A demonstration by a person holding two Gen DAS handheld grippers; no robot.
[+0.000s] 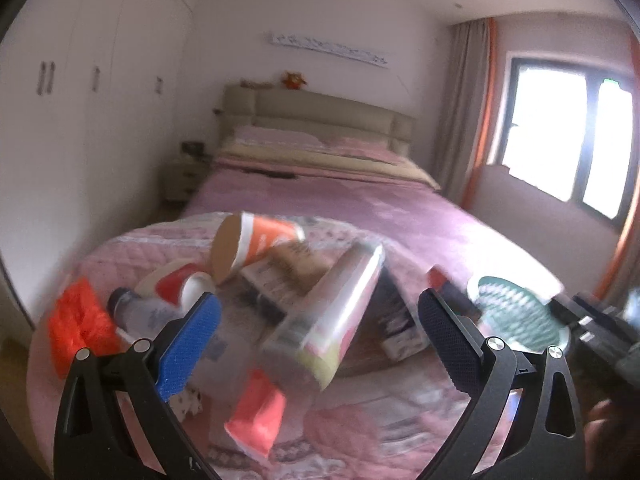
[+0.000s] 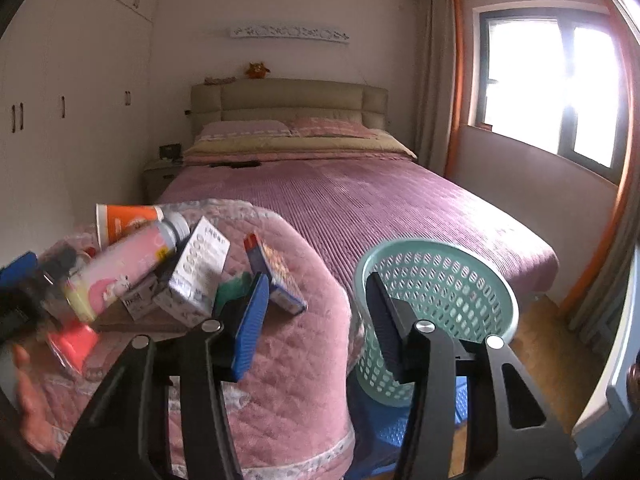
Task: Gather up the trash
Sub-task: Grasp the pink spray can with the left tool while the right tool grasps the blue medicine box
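Bedroom scene, trash heaped on a pink quilted cover (image 2: 304, 344) at the near end of the bed (image 2: 360, 200).

Left gripper (image 1: 316, 344): jaws wide apart, nothing between them. It hangs over the pile, pads framing the pink bottle (image 1: 332, 312), no contact visible. Left view is motion-blurred, so small labels are unreadable.

Right gripper (image 2: 316, 320): jaws apart, empty. Its left pad sits over the right edge of the cover, its right pad in front of the basket's near wall.

Trash pile, left view:
- orange paper cup (image 1: 252, 240) on its side at the far edge, open mouth facing near-left
- red and white cup (image 1: 176, 284) tipped over, just left of it
- grey bottle with dark cap (image 1: 140, 312) lying near-left, behind the blue pad
- orange-red plastic bag (image 1: 80, 328) at far left of the pile
- pink bottle lying diagonally on top of several small cartons (image 1: 276, 280)
- orange-red packet (image 1: 256, 416) nearest the camera

Right view adds a white blister-pack box (image 2: 196, 272) leaning on the pile and a blue box (image 2: 272, 276) to its right, near the cover's right edge.

Teal mesh basket (image 2: 436, 308): upright on the floor, just right of the cover, beside the bed's near end. Contents cannot be told.

Window (image 2: 552, 84) on the right wall, wardrobes (image 2: 60, 112) on the left.
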